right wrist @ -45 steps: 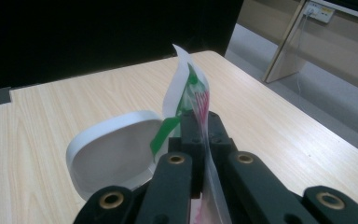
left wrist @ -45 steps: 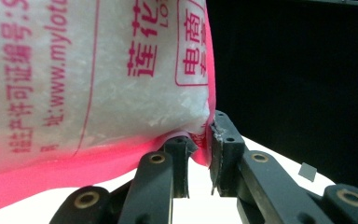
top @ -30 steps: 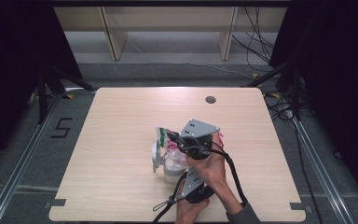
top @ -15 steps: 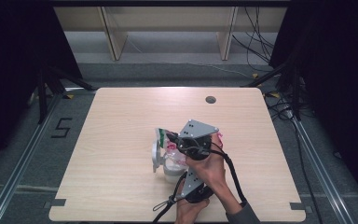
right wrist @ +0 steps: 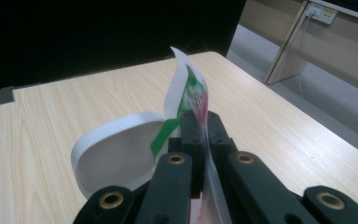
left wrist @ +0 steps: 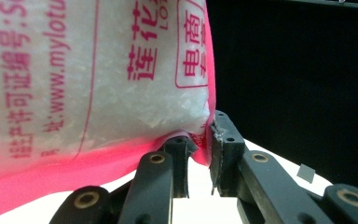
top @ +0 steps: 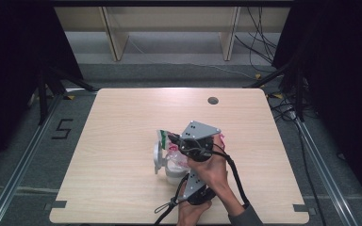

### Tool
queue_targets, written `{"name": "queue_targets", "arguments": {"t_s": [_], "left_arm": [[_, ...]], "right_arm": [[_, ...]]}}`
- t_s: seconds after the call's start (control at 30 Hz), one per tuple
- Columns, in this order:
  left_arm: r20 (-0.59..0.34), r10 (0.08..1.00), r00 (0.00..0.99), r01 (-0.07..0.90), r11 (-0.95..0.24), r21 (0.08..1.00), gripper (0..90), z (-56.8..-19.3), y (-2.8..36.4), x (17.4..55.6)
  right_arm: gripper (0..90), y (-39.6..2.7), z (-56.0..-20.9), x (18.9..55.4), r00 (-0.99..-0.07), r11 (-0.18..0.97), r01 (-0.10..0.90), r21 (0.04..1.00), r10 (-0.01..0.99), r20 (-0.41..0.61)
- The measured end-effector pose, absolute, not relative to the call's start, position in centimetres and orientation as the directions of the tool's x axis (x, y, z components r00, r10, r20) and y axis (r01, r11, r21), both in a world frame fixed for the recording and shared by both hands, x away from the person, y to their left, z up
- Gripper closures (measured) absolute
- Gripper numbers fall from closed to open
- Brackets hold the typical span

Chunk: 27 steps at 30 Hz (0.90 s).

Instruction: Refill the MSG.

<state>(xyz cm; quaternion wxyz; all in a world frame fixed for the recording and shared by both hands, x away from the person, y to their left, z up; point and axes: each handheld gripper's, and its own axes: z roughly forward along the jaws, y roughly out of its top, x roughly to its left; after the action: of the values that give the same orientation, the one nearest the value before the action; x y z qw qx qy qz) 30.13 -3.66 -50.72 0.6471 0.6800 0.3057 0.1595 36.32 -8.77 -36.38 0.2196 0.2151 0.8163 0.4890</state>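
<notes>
Two black grippers met over a crinkly plastic bag (top: 169,143) near the front middle of the pale wood-grain table (top: 122,122). The bag was a soft pouch, clear film over white grains, edged in bright pink with pink printed characters, and in the high view it carried a green strip at its upper end. The left gripper (left wrist: 198,158) had its hard, ribbed jaws pinched on the pink sealed corner of the bag (left wrist: 98,84), the film bunched between the pads. The right gripper (right wrist: 204,128) stood with its jaws pressed flat together on a thin upright flap of the bag (right wrist: 189,88), where white, green and pink film folded into a narrow point. Just beside that grip lay a smooth, round white container (right wrist: 116,154) with a thick rim, resting on the table (right wrist: 37,121). In the high view the right gripper (top: 179,141) bore a grey three-cornered plate, and looped black cable trailed toward the table's near edge.
</notes>
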Motion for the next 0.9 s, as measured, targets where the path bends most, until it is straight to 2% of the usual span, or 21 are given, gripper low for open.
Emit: {"name": "queue_targets", "arguments": {"t_s": [0.3, 0.9], "left_arm": [[-0.178, 0.620, 0.764, 0.210, 0.022, 0.977, 78.5, -50.68, -3.61, 30.10], [-0.179, 0.618, 0.765, 0.210, 0.023, 0.977, 78.4, -50.72, -3.64, 30.12]], "right_arm": [[90.0, -9.05, -36.01, 36.35, -0.808, 0.427, 0.114, 0.897, 0.565, -0.166], [89.9, -8.95, -36.21, 36.25, -0.812, 0.415, 0.154, 0.897, 0.570, -0.125]]}}
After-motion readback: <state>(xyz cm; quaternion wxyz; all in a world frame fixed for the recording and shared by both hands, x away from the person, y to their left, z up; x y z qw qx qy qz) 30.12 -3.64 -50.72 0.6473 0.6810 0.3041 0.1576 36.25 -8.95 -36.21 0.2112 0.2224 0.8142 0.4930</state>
